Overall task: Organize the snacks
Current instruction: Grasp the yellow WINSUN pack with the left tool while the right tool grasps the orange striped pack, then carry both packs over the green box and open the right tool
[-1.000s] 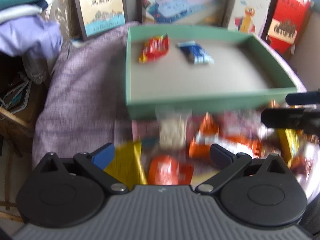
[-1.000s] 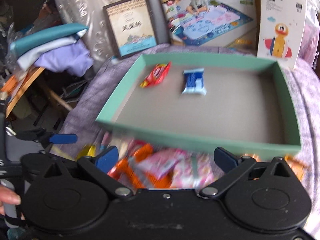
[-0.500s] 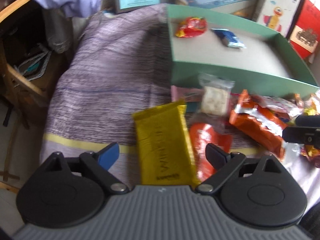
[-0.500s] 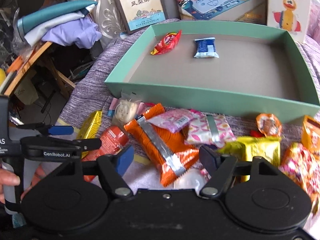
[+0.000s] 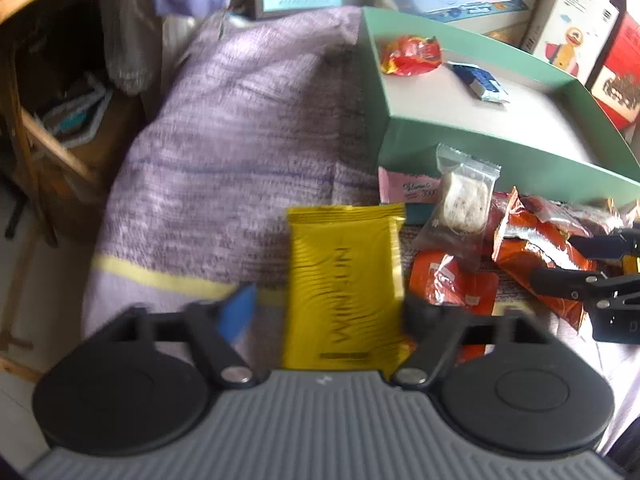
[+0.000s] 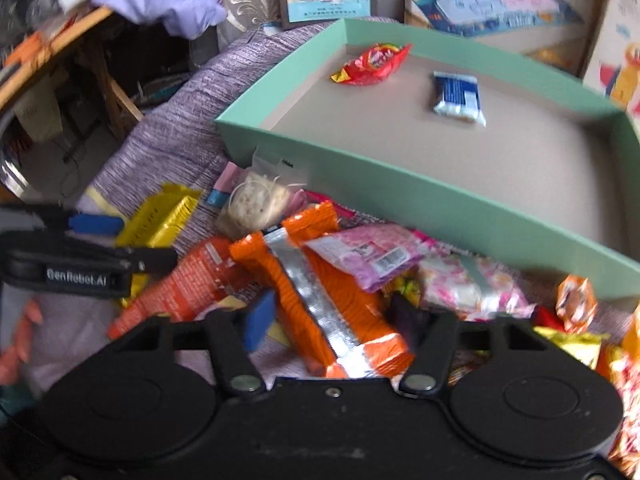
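- Now the left hand-held gripper (image 5: 326,312) straddles one flat yellow foil snack bar (image 5: 346,276); its jaws have just been closing, the right finger meets the wrapper's edge, the blue left pad (image 5: 238,312) stands clear, so no grip shows.
- Likewise the right hand-held gripper (image 6: 334,320) has just been closing around one long orange packet with a silver seam (image 6: 320,292); whether its pads press, I cannot tell.
- One shallow green cardboard tray (image 6: 440,204) holds two snacks: one red crinkled wrapper (image 6: 372,64) and one blue-and-white packet (image 6: 458,98), apart from each other.
- One clear bag with a pale round cake (image 5: 464,200) lies just beside the tray wall.
- All rests on one purple woven cloth (image 5: 248,128).
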Tool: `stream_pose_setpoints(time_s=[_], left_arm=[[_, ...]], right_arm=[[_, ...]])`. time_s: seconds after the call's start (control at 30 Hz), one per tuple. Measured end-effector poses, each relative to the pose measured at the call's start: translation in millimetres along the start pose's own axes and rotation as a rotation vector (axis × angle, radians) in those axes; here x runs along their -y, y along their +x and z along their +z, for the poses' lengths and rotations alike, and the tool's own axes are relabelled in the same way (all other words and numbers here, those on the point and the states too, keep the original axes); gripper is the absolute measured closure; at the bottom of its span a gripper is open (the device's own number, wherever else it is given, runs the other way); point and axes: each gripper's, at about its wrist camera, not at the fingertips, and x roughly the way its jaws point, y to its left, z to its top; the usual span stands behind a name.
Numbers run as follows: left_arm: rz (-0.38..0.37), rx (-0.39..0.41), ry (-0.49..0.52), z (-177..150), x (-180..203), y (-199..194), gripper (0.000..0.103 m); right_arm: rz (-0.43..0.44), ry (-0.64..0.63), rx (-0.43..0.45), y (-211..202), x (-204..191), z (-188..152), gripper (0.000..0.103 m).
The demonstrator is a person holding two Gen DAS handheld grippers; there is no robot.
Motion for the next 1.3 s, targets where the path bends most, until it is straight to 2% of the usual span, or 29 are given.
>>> stream_pose_setpoints(time_s=[0.17,0.2,0.33,0.47,0.57,0.8,0.93,1.0,1.1,1.17,1.3], left_arm=[[-0.022,0.019,-0.010,-1,-6,-2,0.050],[-0.028,0.022,-0.013,-1,-7,-2,0.049],[-0.026,0.021,-0.003,-1,-6,-2,0.049],[-0.006,0.025,0.008,-4,-3,-4,0.051],[-0.014,0.018,-0.015,-5,-4,-9,0.052],[-0.034,0.048,-0.008,-4,3,-31,0.052],[-0.051,0.076,-0.009,0,7,-48,0.052],[-0.053,0.088,-0.003,3,9,-54,0.051],[-0.058,0.091,0.000,6,12,-57,0.051],[-0.055,0.080,-0.003,5,13,-54,0.051],[-0.055,0.058,-0.014,-1,10,-50,0.051]], right_arm=[[-0.011,-0.013,-0.014,-3,-4,-3,0.050],[-0.016,-0.021,-0.016,-1,-6,-1,0.047],[-0.024,-0.033,-0.017,4,-10,0,0.045],[-0.038,-0.063,0.008,0,-15,-3,0.053],[0.003,-0.031,0.018,-10,-13,-2,0.061],[0.130,0.103,0.003,-27,1,0,0.061],[0.191,0.180,0.027,-41,9,3,0.062],[0.211,0.203,0.038,-47,12,5,0.066],[0.202,0.173,0.032,-49,10,4,0.067],[0.186,0.127,0.002,-44,4,1,0.067],[0.207,0.105,-0.058,-35,-1,-7,0.066]])
